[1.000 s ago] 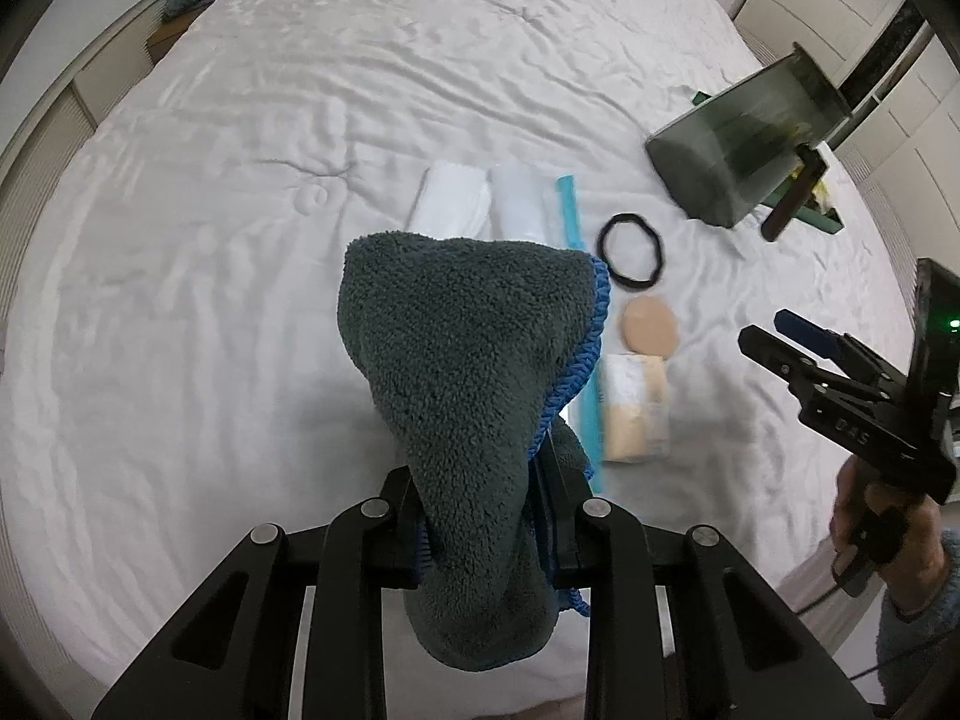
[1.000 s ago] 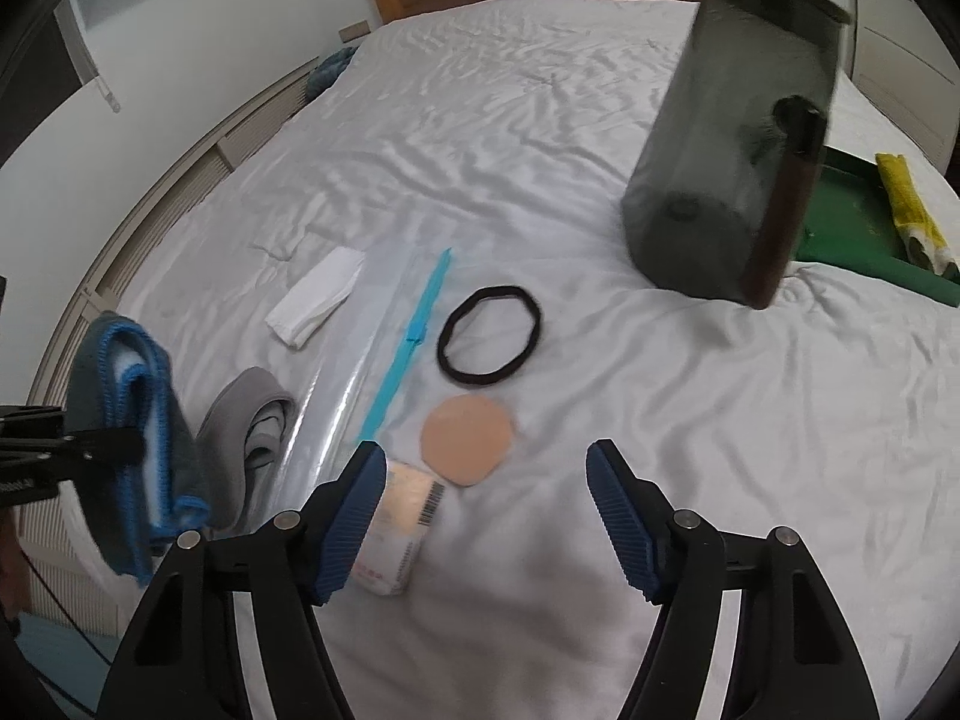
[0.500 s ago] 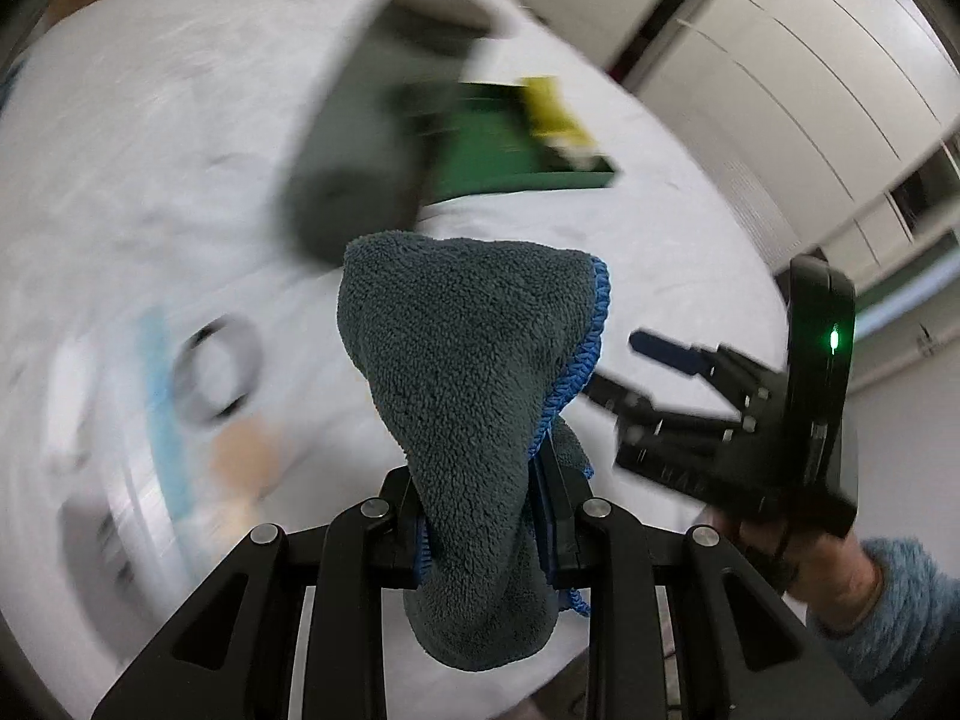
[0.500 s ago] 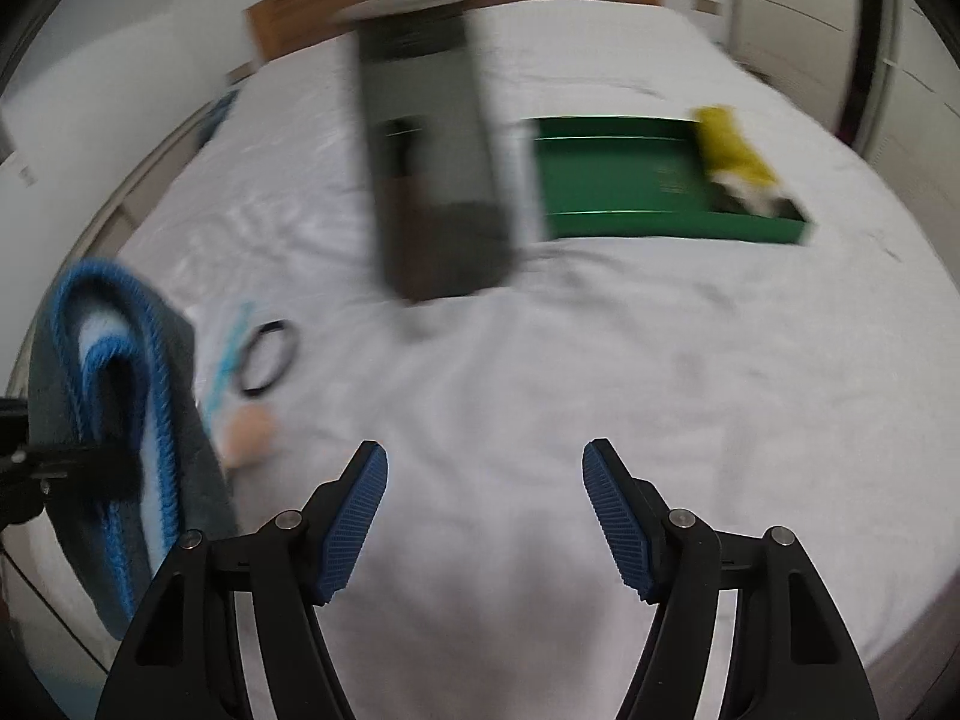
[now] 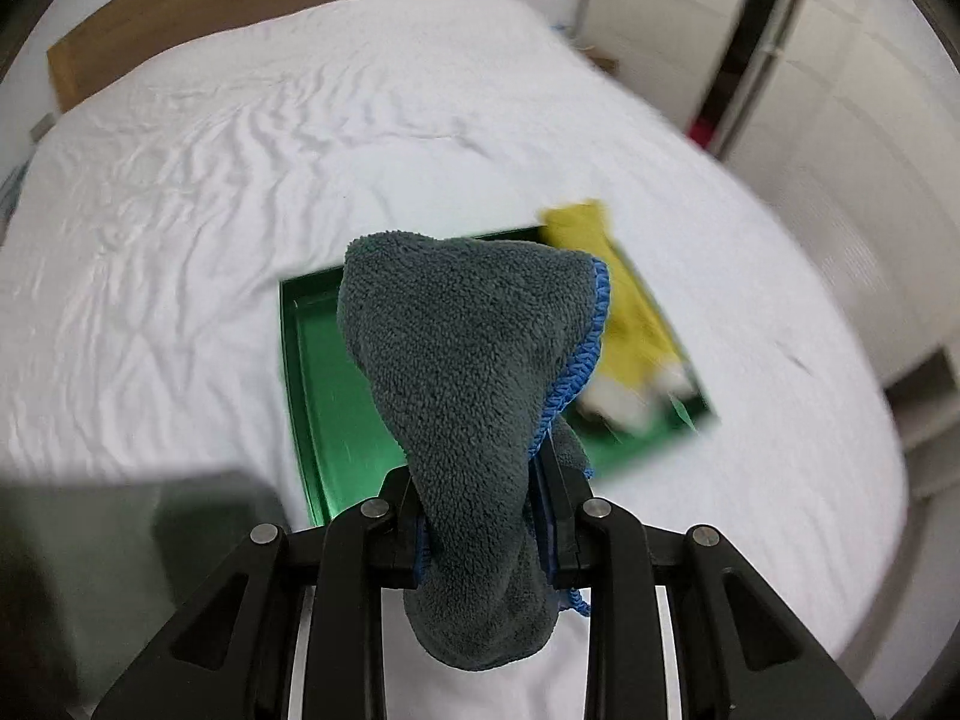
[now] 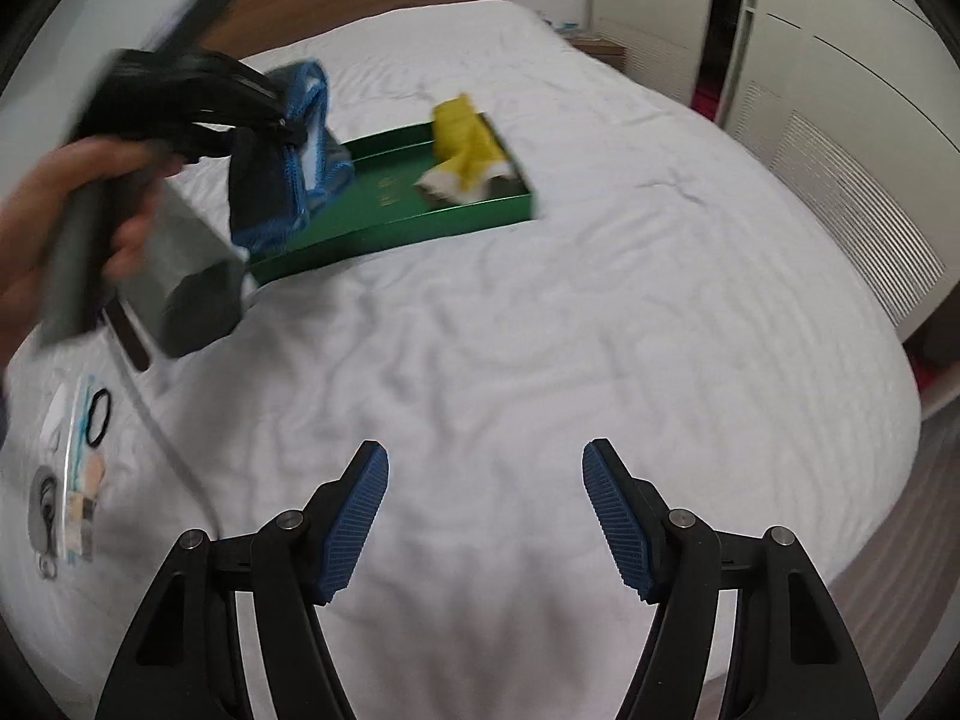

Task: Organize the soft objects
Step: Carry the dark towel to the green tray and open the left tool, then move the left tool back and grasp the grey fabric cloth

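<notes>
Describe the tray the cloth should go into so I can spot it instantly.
On the white bed, look mid-mattress for the shallow green tray. It is the only green thing there, with a yellow cloth piled at one end.

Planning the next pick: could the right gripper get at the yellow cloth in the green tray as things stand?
Probably yes. The right gripper is open and empty, with bare sheet up to the green tray. The yellow cloth lies uncovered at the far end; the left gripper hangs over the near end.
</notes>
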A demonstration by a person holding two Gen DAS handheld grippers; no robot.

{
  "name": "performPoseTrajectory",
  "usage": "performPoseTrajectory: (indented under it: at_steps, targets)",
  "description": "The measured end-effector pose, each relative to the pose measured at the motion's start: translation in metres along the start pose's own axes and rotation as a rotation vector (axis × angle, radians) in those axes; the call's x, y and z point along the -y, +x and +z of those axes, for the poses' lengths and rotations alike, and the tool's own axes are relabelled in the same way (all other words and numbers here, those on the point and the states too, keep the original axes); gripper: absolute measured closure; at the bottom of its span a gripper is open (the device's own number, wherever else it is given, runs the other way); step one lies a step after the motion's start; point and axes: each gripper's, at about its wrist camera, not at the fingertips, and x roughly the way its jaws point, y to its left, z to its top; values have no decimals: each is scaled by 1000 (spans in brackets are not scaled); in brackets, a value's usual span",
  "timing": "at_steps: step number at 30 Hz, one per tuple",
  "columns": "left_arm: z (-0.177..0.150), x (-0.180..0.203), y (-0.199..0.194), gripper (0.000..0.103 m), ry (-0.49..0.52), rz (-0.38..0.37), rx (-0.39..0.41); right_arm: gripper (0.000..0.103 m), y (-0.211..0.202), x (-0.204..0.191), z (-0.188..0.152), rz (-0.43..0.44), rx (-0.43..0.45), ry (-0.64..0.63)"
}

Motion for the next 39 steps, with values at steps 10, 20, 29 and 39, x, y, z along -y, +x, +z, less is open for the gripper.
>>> performPoseTrajectory:
  at_steps: [10, 20, 29, 39]
  targets:
    - [17, -34, 88, 38, -70, 192, -122, 36, 11, 29, -1, -10, -28, 36]
    - [18, -6, 20, 16, -34, 152, 45, 36, 23, -2, 4, 7, -17, 13]
    - [-61, 38, -104, 16, 21, -210, 75, 35, 16, -10, -12, -116, -87, -2]
    - [-225, -120, -193, 16, 68, -26, -24, 35, 9, -135, -19, -7, -88, -164]
